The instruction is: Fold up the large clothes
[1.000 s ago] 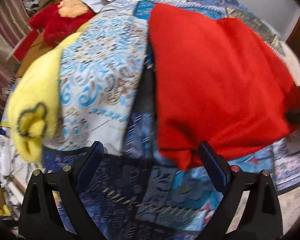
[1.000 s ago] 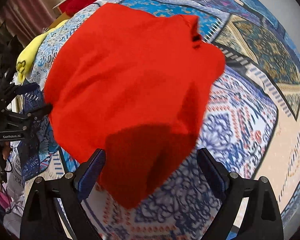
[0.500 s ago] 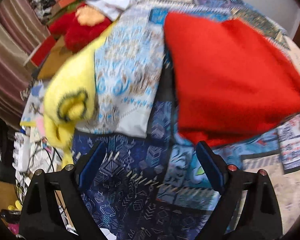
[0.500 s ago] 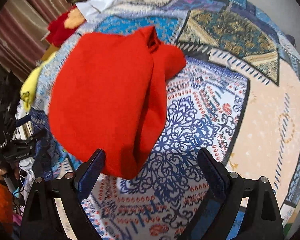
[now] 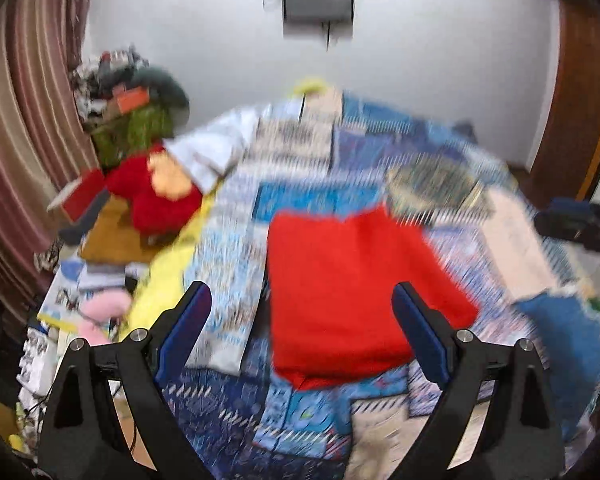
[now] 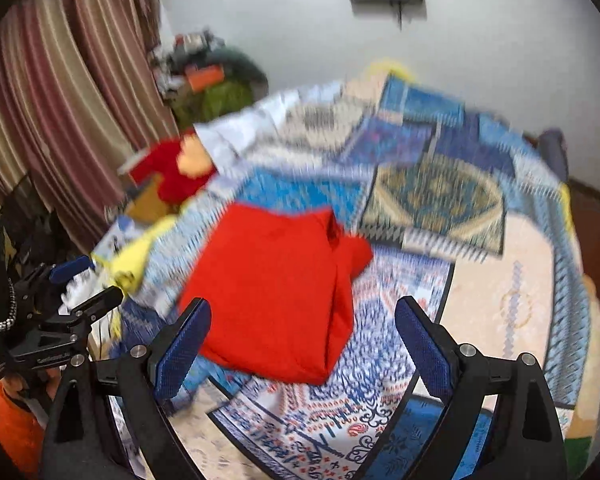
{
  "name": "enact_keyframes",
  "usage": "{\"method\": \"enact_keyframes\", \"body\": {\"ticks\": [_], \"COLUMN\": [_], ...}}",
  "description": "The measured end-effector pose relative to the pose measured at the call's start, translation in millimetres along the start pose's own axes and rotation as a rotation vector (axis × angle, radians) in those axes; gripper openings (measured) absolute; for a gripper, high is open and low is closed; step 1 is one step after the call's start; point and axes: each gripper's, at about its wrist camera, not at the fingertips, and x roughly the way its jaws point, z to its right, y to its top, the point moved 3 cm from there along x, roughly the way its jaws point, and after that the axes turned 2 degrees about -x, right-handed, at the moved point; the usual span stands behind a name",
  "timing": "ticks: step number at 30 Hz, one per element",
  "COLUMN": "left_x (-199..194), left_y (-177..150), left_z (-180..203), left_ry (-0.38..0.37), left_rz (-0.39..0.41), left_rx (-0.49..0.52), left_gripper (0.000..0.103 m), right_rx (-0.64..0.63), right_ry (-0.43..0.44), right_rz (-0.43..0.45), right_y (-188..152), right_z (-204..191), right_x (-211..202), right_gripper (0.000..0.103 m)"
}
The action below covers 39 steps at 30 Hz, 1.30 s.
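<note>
Red garment (image 5: 352, 292) folded into a compact bundle, lying flat on patterned patchwork bedspread (image 5: 300, 196), near its front edge; both views blurred. Left gripper (image 5: 302, 320) above it, blue-padded fingers (image 5: 184, 328) wide apart, holding nothing. Right gripper (image 6: 302, 336) likewise spread, empty. Red plush toy (image 5: 156, 196) and striped curtain (image 6: 60, 112) off to the left

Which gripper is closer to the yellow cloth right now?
Left. The left gripper hovers open just right of the yellow cloth; the right gripper, also open, sits beyond the red garment.
</note>
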Motion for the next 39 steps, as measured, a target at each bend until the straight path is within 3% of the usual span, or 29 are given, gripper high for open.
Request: {"method": "enact_keyframes", "body": {"ticks": [8, 14, 21, 39], "left_x": [-95, -147, -171, -152], "left_y": [43, 45, 36, 26], "left_z": [14, 20, 28, 29], "left_ry": [-0.08, -0.09, -0.103, -0.112], "left_rz": [0.282, 0.42, 0.471, 0.418], "left_rx": [-0.059, -0.064, -0.043, -0.052], "left_gripper": [0.093, 0.093, 0.093, 0.093], "right_rx": [-0.046, -0.043, -0.064, -0.038], "right_ry": [-0.005, -0.006, -0.018, -0.034], "right_rz": [0.337, 0.484, 0.537, 0.488], "right_y": [19, 14, -2, -14], "right_z": [-41, -62, -82, -79], "right_x": [-107, -158, -184, -173], "right_gripper": [0.092, 0.092, 0.092, 0.092]}}
